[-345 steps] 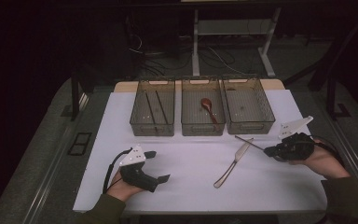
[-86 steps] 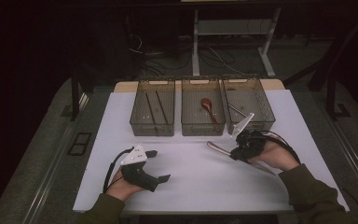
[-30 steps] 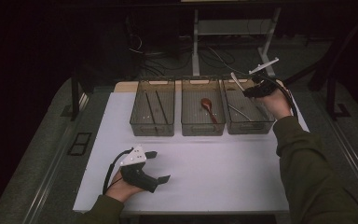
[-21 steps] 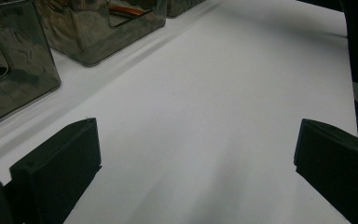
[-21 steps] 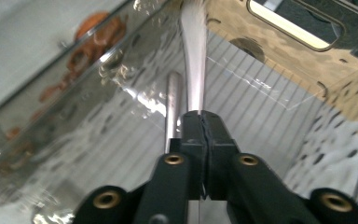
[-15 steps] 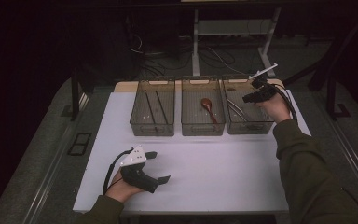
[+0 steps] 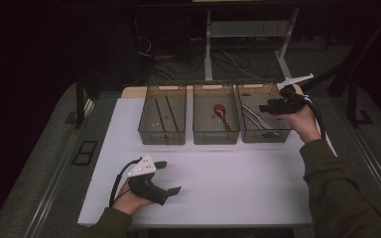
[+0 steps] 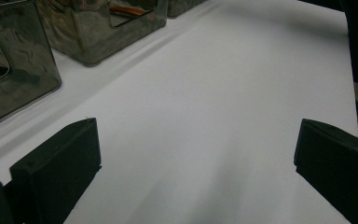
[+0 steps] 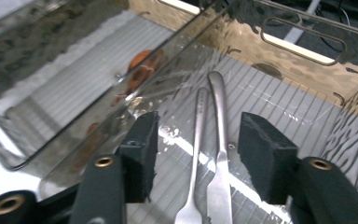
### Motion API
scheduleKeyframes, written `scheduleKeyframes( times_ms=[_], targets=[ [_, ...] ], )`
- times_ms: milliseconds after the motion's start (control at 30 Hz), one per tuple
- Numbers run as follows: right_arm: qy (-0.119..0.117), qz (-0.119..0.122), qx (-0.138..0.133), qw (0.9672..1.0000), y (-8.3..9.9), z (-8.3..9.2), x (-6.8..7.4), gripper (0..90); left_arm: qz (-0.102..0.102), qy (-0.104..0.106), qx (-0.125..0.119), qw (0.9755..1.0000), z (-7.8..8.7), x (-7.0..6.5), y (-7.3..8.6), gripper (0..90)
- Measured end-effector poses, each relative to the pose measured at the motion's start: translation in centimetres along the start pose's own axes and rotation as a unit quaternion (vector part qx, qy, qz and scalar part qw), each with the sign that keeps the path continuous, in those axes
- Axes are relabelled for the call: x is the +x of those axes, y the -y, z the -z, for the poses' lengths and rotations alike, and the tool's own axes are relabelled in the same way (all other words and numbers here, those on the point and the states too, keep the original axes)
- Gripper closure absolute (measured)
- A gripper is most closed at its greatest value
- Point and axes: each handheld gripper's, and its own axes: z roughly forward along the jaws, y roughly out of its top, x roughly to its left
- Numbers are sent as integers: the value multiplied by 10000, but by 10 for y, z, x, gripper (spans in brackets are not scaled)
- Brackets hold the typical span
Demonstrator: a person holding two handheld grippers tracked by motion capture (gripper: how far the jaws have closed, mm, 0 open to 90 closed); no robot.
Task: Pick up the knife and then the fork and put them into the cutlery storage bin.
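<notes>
Nearest the person, the left gripper [image 7: 166,177] lies low on the white surface [image 7: 238,183], held in the left hand [image 7: 131,198], w/ its cable looping round the wrist; its jaws stand released, wide apart, nothing between them, and in the left gripper view they frame bare surface, w/ the smoky bins at upper left. Farther out, three see-through bins sit in a row across the surface, side by side, just apart. Left bin [image 7: 162,120] holds two thin dark sticks [image 7: 162,115] lying lengthwise. Middle bin [image 7: 216,119] holds a red spoon [image 7: 221,113], bowl toward the far end. Right bin [image 7: 264,119] holds the metal cutlery [image 7: 256,118]: in the right gripper view, two steel pieces [image 9: 209,154] lie side by side on the ribbed bin floor, handles pointing away, touching or nearly so. The right gripper [image 7: 270,106], in the right hand [image 7: 302,119], hovers over the right bin's far right part, arm reaching in from the right edge of the surface. Its jaws have just been opening and now stand released, roughly half apart; in the right gripper view the two steel pieces show between them but lie down on the bin floor, pads not pressing on either. Beyond the surface: dark floor, cables, a white frame leg.
</notes>
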Motion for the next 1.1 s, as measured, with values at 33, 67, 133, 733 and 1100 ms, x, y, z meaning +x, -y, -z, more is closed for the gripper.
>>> scheduleKeyframes(
  times_ms=[33, 67, 133, 733, 1100],
  targets=[
    [-15, 26, -35, 10000, 2, 3, 1, 428, 4, 0, -3, 10000, 0, 0, 0, 0],
    [-32, 30, -74, 10000, 3, 6, 3, 413, 5, -3, -3, 10000, 0, 0, 0, 0],
    [-72, 53, -178, 9998, 6, 12, 7, 385, 6, -3, -3, 10000, 0, 0, 0, 0],
    [-398, 204, -678, 9967, 48, 48, 47, 267, 16, -5, -17, 10000, 0, 0, 0, 0],
    [-481, 325, -782, 9952, 77, 52, 69, 189, 5, 1, -21, 10000, 0, 0, -1, 0]
  ],
)
